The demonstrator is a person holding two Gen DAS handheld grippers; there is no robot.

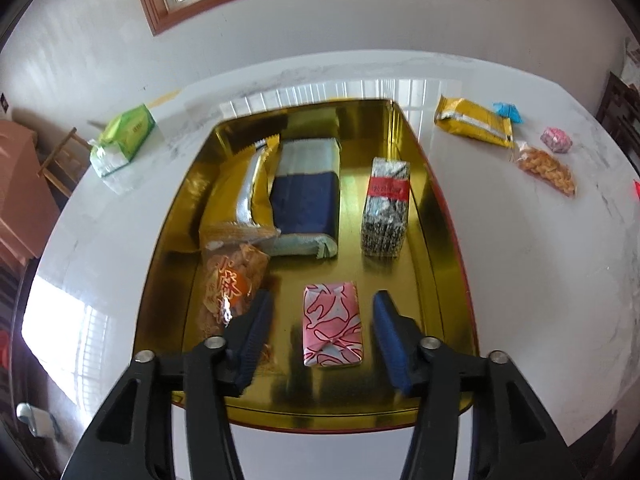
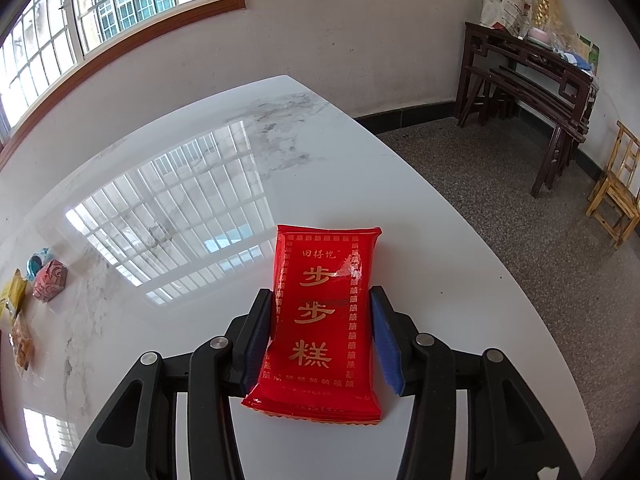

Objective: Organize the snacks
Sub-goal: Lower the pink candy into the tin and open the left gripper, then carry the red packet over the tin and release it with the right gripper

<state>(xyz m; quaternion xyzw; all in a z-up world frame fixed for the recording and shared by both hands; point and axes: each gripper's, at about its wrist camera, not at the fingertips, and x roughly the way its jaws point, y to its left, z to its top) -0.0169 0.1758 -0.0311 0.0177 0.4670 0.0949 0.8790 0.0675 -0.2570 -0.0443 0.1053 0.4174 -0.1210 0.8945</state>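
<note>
Left wrist view: the left gripper (image 1: 322, 334) hangs with fingers spread wide over a gold tray (image 1: 424, 216) at frame centre, straddling but not touching a pink patterned packet (image 1: 332, 326) that lies on the tray floor. Further up the tray sit a dark blue pack (image 1: 306, 202), a gold pouch (image 1: 248, 200) and a black speckled packet (image 1: 386, 210); an orange snack bag (image 1: 228, 288) lies at lower left. A yellow bag (image 1: 474, 122) rests on the white table (image 1: 520, 260), upper right.

Right wrist view: the right gripper (image 2: 320, 332) clamps a red cake packet (image 2: 324, 320) at its sides, low in the frame above the table.
</note>
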